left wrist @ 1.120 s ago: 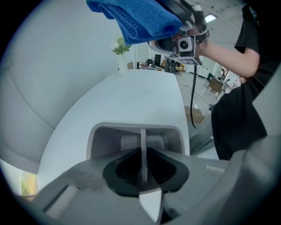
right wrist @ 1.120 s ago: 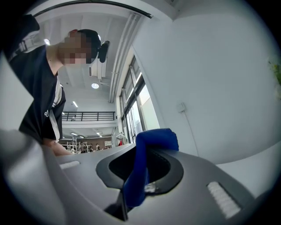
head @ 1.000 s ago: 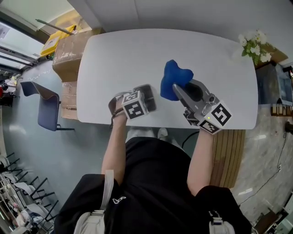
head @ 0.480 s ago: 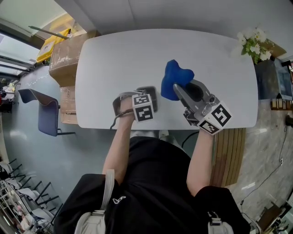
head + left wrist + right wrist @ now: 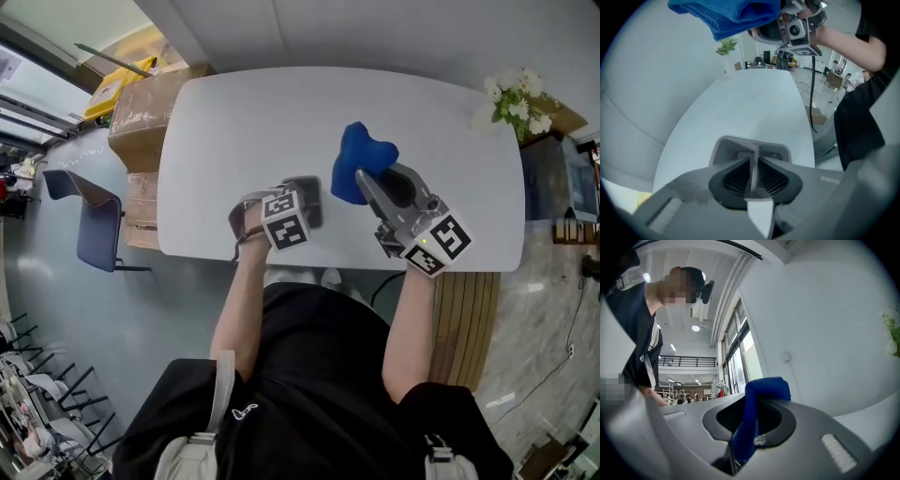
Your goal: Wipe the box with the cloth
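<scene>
Barely shifting, the left gripper point(image 5: 753, 180) stays clamped on the box point(image 5: 308, 193) wall, the right gripper point(image 5: 367, 184) still pinching the cloth point(image 5: 362, 155) just beside it, wiping unstarted.

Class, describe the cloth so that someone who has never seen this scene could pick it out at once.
Start at the white table in the upper half of the head view. Right of its middle, the right gripper pinches a bunched cloth in its jaws. It is the only bright blue thing there; the box beside it is grey.
</scene>
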`<control>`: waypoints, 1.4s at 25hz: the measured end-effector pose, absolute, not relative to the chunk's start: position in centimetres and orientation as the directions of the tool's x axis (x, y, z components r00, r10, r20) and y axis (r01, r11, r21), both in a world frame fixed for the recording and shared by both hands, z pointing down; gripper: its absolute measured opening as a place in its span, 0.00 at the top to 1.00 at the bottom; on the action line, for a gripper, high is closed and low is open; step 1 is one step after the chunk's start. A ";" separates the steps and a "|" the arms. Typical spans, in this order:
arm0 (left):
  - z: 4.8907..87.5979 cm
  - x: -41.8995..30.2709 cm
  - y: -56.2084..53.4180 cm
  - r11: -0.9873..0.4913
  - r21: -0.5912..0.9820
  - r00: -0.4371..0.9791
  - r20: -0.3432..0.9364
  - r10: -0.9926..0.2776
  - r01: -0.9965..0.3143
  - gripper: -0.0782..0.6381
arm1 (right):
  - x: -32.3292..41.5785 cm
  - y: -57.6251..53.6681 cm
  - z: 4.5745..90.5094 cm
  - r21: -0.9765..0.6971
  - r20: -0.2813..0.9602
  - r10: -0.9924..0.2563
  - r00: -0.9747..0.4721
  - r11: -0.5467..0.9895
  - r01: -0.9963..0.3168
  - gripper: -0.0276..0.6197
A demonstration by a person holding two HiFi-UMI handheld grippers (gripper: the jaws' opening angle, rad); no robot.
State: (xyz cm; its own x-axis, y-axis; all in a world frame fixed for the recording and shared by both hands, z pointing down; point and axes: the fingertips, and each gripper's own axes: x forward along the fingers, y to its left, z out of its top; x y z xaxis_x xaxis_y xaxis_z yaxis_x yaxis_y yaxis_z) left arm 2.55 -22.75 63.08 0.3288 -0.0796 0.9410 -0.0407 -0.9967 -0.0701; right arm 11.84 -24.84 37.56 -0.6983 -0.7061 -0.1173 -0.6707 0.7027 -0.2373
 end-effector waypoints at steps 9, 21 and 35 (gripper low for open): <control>55.1 3.8 -25.5 -0.901 -0.062 0.599 0.727 -0.335 -0.428 0.81 | 10.6 -25.1 36.5 -0.195 -0.092 -0.706 -0.703 0.705 -0.682 0.87; 41.2 1.2 -28.9 -0.658 -0.022 0.624 0.294 -0.724 -0.753 0.89 | 9.8 -27.3 34.6 -0.141 -0.027 -0.844 -0.535 0.533 -0.834 0.87; 31.8 0.7 -29.3 -0.538 -0.007 0.538 -0.031 -0.843 -0.843 0.89 | 10.1 -27.8 32.4 -0.045 -0.013 -0.906 -0.423 0.423 -0.905 0.88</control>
